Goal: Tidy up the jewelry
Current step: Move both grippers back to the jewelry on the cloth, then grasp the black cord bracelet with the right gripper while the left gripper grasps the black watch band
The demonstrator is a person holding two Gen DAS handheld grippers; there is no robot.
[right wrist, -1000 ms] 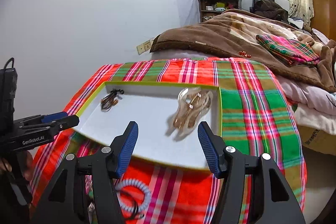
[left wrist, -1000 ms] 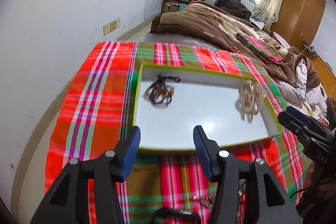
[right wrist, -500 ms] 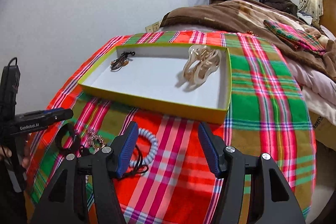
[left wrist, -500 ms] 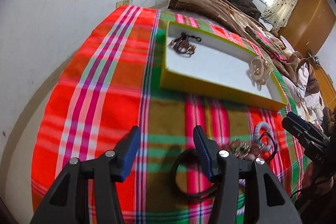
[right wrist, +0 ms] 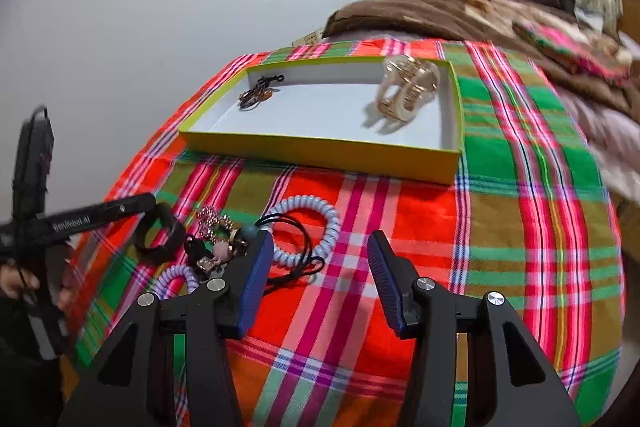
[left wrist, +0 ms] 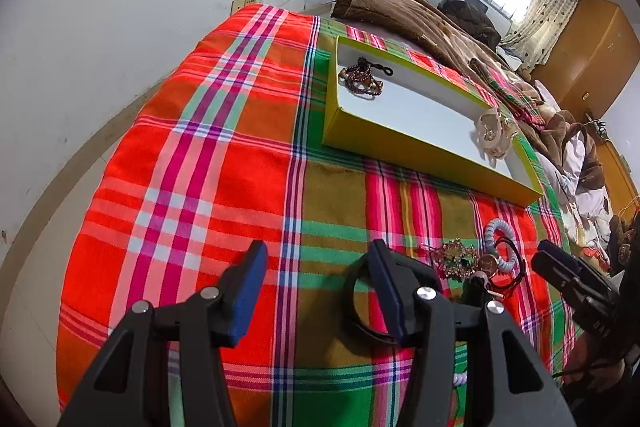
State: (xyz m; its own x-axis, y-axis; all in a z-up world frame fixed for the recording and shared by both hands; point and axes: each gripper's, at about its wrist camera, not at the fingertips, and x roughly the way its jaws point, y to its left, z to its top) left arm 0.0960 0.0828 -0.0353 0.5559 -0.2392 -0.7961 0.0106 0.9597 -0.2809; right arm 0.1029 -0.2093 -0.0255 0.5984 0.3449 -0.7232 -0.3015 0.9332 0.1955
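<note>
Organizing jewelry, partly done. Lying in the tray (right wrist: 320, 155) well ahead of both pairs of fingers: beads (right wrist: 256, 95) and a claw clip (right wrist: 408, 89). Waiting on the plaid bedcover (right wrist: 520, 227): coil tie (right wrist: 304, 227) just ahead of the right gripper (right wrist: 316, 279), between its fingers and beside the left one; black band (left wrist: 356, 303) by the left gripper (left wrist: 316, 291), against its right finger; brooch (left wrist: 454, 255) and cords beyond. Both grippers' fingers spread, holding nothing. Remaining: moving the loose pile into the tray.
</note>
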